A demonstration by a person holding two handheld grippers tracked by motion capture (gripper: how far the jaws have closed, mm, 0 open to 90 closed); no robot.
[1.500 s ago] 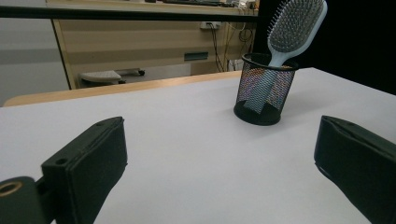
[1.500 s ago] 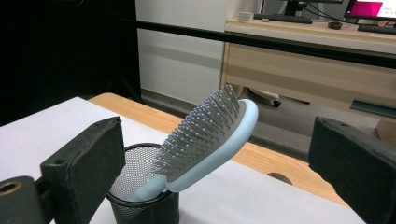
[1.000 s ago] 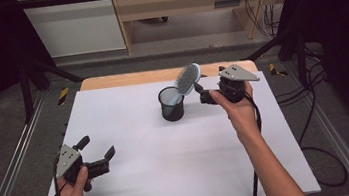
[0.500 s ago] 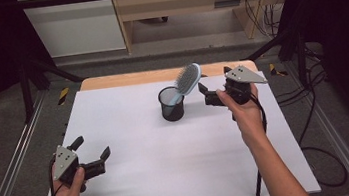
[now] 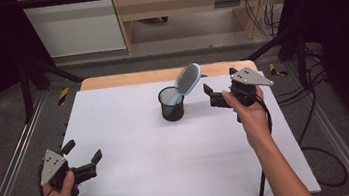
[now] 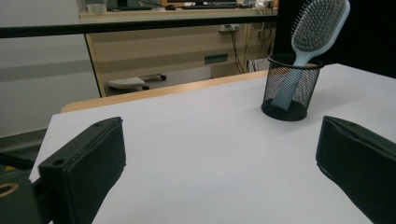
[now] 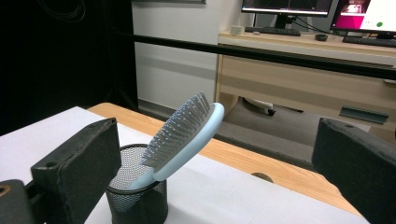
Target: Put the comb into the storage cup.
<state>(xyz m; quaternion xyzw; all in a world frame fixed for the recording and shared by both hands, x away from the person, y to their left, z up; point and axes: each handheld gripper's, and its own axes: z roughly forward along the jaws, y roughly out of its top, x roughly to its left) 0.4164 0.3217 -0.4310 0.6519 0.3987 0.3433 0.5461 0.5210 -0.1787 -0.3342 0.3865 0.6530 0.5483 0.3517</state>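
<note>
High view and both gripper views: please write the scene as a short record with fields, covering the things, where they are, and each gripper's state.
surface: white table top
container: black wire-mesh cup, upright, toward the far middle of the table
content: light blue plastic hairbrush, handle down in the cup, head leaning over the rim toward the right gripper
left gripper: open, holds nothing, near front left corner
right gripper: open, holds nothing, right of the cup, apart from the hairbrush

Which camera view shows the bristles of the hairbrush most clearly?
The right gripper view: the hairbrush is near and its bristles show in rows. In the left gripper view it is farther off, bristles facing the camera, handle down inside the mesh cup. In the high view it is small.
</note>
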